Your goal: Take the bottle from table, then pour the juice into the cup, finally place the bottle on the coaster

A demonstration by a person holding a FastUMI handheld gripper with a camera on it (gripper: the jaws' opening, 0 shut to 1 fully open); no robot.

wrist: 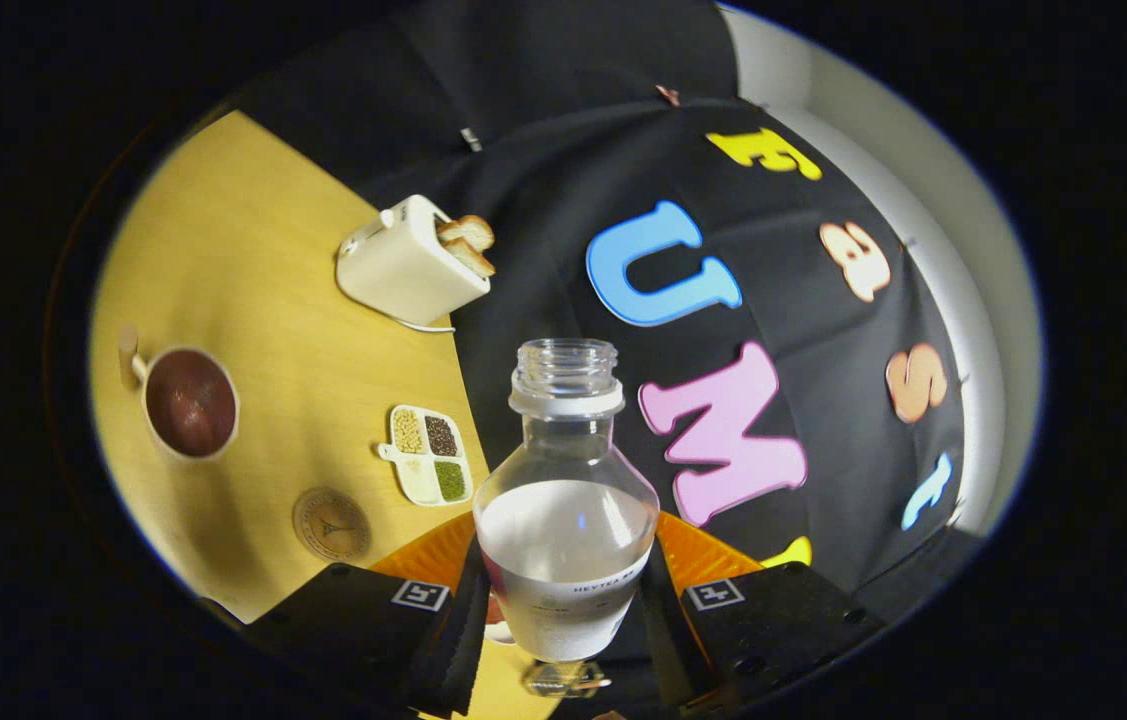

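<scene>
Between the two fingers of the gripper (564,600) sits the bottle (566,500), and the jaws are closed against its lower body from both sides, so it is held, lifted off the table (253,300) and rolled with the gripper. It is clear, uncapped, and holds a pale liquid up to about the shoulder; the liquid's surface lies square to the bottle's axis in this view, though the table runs steeply tilted behind it. My guess is a stiff, smooth plastic or glass wall, moderately heavy with that much liquid, slippery if squeezed lightly, and liable to slosh when turned. The wide labelled belly, where the fingers press now, looks the right place to hold: low enough for a firm hold, with the neck free for pouring. Its long axis runs straight ahead from the fingers, with the open mouth pointing away from them toward the booth's cloth wall. Well off to one side on the table stands the cup (190,403), already dark inside, with the round coaster (330,523) nearer the fingers, a divided dish (426,455) of grains beside it, and a toaster (413,263) beyond.
</scene>
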